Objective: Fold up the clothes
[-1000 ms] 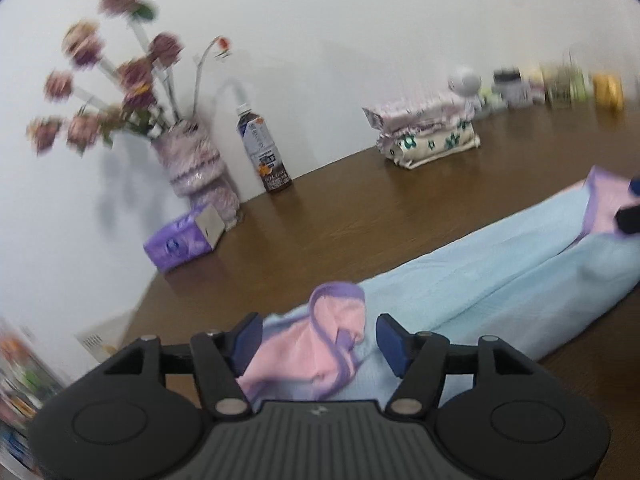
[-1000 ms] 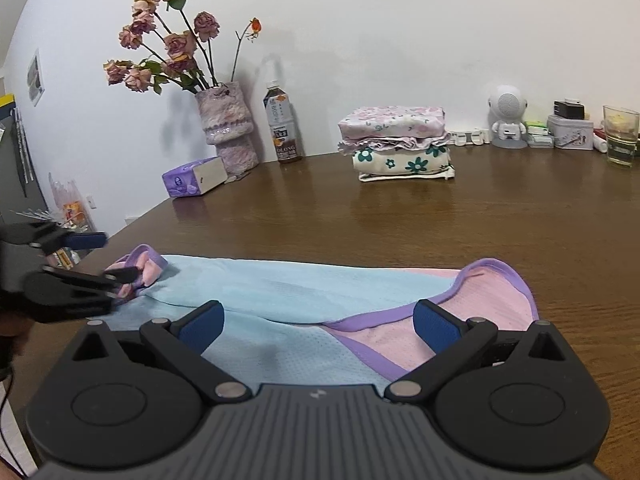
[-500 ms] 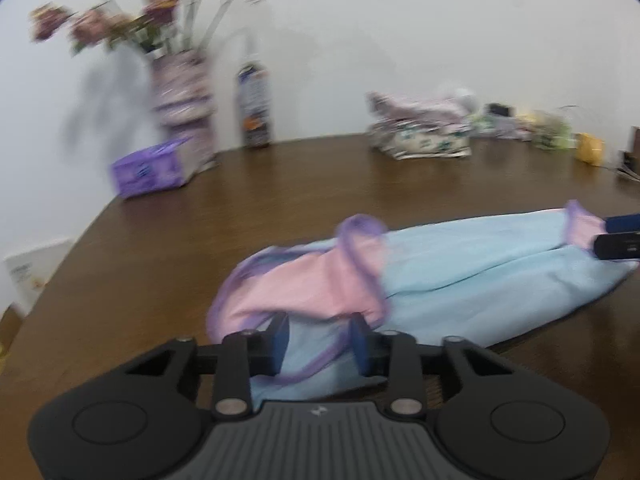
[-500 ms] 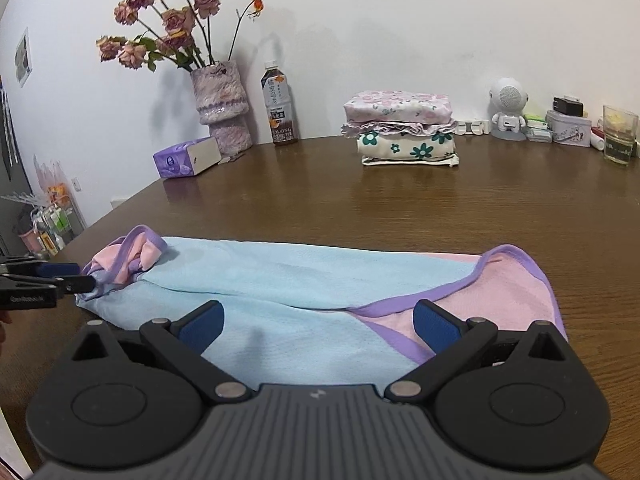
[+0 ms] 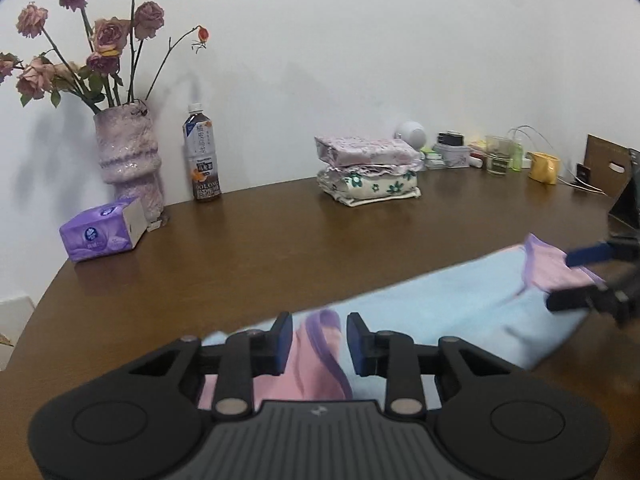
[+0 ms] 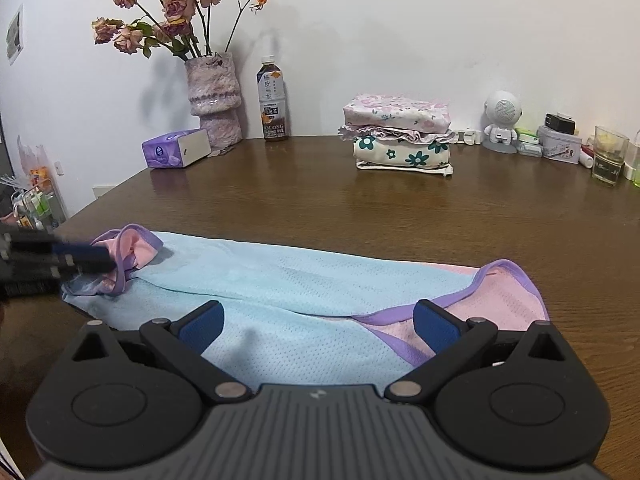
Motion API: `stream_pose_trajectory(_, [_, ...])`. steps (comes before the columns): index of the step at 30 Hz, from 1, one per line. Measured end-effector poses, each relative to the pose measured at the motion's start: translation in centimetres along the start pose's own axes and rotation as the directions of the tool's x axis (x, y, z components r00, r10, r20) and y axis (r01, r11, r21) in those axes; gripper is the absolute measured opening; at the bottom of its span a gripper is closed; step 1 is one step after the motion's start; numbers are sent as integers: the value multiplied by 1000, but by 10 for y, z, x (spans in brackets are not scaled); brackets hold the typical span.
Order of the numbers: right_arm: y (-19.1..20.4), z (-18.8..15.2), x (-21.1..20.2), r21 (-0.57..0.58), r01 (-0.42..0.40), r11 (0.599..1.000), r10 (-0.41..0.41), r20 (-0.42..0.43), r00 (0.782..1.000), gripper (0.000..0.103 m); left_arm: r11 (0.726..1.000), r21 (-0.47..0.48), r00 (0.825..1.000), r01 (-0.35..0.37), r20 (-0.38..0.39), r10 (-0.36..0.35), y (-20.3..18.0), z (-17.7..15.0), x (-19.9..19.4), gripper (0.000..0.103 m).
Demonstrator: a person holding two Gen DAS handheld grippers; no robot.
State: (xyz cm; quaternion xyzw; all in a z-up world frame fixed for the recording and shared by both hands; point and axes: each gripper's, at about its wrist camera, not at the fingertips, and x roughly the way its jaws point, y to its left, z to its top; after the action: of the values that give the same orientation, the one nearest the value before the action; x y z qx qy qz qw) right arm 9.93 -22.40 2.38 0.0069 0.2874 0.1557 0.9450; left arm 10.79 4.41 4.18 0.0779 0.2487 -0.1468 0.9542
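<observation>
A dark brown wooden surface [image 6: 400, 216] is seen below a white wall. Across its near part a long light-blue mesh garment with pink panels and purple trim [image 6: 280, 276] is laid flat. A stack of folded floral clothes [image 6: 398, 136] is set well behind it. The left gripper [image 5: 316, 334] is seen with its jaws closing, pink and purple-trimmed cloth bunched between them at the garment's one end. The right gripper [image 6: 316, 322] is held over the other end, its jaws wide apart.
</observation>
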Motion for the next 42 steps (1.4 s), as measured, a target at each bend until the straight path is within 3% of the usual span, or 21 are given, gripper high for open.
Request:
stream_pose_trajectory(3, [3,0,1,-6,-7,1000,7,-3,1000,102,1000,8,998,-9,-69,10,-1,-4,25,7])
stream_pose_trajectory(6, [4,-2,0,-11,-6,1000,6,-5,1000,102,1000,-11,995,-11,-100,9,0,-10,36,11])
stream_pose_trajectory(8, [2,-3,0,-10,3,1000,-3,-7,1000,102,999,-45,998,-8,-64,5,3,-9,28,26])
stream_pose_trajectory(10, [-3,-4,0,2,11,1000,-11,-8,1000,102,997,-68,1000,-21,-7,21,6,-10,13,69])
stream_pose_trajectory(12, [-8,-5,1,15,19,1000,-19,-10,1000,102,995,-89,998,-46,38,50,7,-11,-1,80])
stream_pose_trajectory(16, [-16,-9,2,32,31,999,-30,-14,999,102,976,-198,992,-93,66,108,18,-21,-23,81])
stream_pose_trajectory(23, [-24,-17,4,52,41,998,-40,-22,999,102,924,-331,976,-194,33,216,43,-41,-45,79])
stream_pose_trajectory(26, [-24,-19,4,54,31,998,-30,-26,999,102,905,-371,973,-208,20,231,55,-45,-51,70])
stream_pose_trajectory(28, [-24,-20,4,53,27,998,-26,-27,999,102,897,-386,972,-215,8,237,61,-47,-51,58])
stream_pose_trajectory(30, [-24,-20,4,53,25,998,-23,-28,999,102,895,-394,974,-209,4,229,64,-49,-50,57])
stream_pose_trajectory(33, [-22,-21,4,52,29,998,-27,-29,999,102,895,-401,976,-196,11,218,65,-51,-51,57])
stream_pose_trajectory(39, [-17,-20,4,44,34,998,-32,-33,999,102,896,-409,981,-172,12,194,67,-54,-51,71])
stream_pose_trajectory(42, [-15,-19,5,39,37,999,-36,-38,999,102,893,-422,984,-157,10,178,70,-56,-50,72])
